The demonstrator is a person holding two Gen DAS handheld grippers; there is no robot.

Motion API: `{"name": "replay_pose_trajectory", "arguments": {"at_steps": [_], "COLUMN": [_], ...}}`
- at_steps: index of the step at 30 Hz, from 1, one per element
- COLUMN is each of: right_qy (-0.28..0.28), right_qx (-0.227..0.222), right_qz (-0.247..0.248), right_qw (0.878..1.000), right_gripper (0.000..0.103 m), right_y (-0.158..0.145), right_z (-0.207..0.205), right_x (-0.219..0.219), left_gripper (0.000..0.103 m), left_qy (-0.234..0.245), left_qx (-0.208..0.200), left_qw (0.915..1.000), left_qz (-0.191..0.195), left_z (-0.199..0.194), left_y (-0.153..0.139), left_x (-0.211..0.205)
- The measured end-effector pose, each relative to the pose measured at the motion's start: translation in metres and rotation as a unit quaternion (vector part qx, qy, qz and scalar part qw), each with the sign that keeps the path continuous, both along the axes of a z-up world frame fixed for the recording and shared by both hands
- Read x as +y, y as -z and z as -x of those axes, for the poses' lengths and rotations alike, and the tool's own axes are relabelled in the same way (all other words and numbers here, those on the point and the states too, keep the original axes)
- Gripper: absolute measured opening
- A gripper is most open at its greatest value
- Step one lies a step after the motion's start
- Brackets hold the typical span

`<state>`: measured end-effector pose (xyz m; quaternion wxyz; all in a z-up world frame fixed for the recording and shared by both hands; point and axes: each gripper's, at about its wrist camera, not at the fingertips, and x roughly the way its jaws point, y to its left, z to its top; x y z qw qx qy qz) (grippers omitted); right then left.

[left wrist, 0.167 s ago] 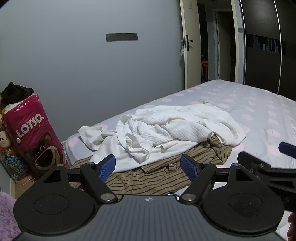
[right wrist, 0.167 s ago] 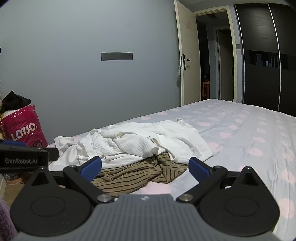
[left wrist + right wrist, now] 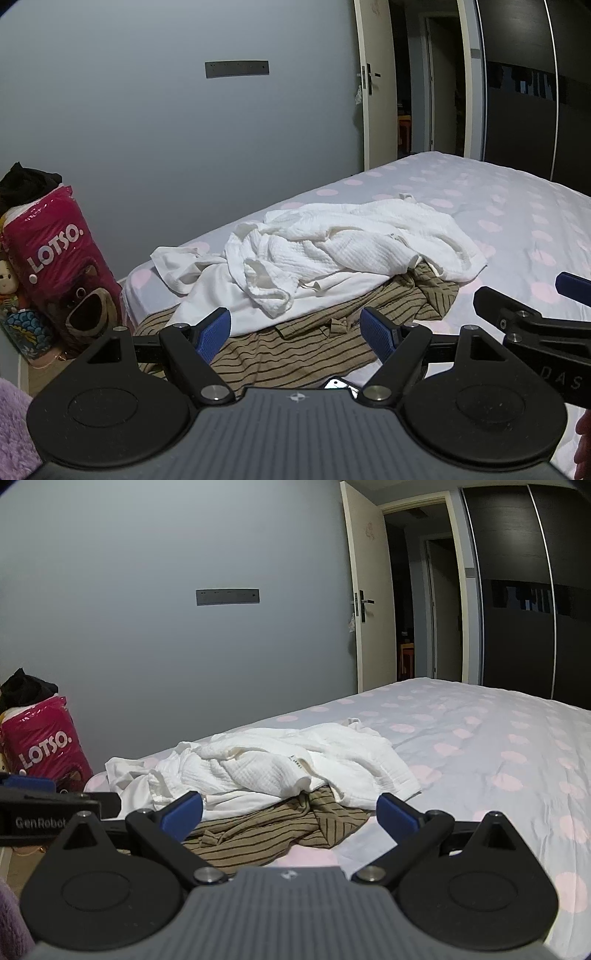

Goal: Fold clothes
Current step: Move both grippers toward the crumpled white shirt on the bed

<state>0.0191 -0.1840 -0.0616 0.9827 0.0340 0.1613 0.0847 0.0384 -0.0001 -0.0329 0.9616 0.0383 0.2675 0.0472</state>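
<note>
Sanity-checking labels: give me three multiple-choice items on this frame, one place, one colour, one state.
1. Where does the white garment lie?
A. on the floor
B. on top of the striped garment
C. inside the pink bag

2. Colour of the dots on the bedsheet?
A. green
B. black
C. pink

3. State of the left gripper and right gripper?
A. both open, empty
B. both shut on cloth
C. only the right holds cloth

Answers: 1 B, white cloth overlaps the stripes. 2 C, pale pink spots. 3 A, fingers spread, nothing between.

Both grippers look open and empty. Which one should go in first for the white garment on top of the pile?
Probably left. The left gripper faces the white garment squarely; the right gripper points more at the striped garment.
</note>
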Motion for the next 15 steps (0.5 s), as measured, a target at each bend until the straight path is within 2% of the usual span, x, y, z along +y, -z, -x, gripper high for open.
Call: {"name": "replay_pose_trajectory", "arguments": {"at_steps": [15], "right_qy": [0.000], "right_qx": [0.012], "right_qz": [0.019], "right_qw": [1.000], "right_gripper": [0.101], "right_y": [0.0047], "right_z": [-0.0008], "right_x": [0.0056], "left_gripper": [0.076], "left_qy": [-0.001], "left_qx": [0.004], "left_qw": [1.0000], "left_qz": [0.003], "left_z": [0.0033], "left_y": [-0.0014], "left_x": [0.0045]}}
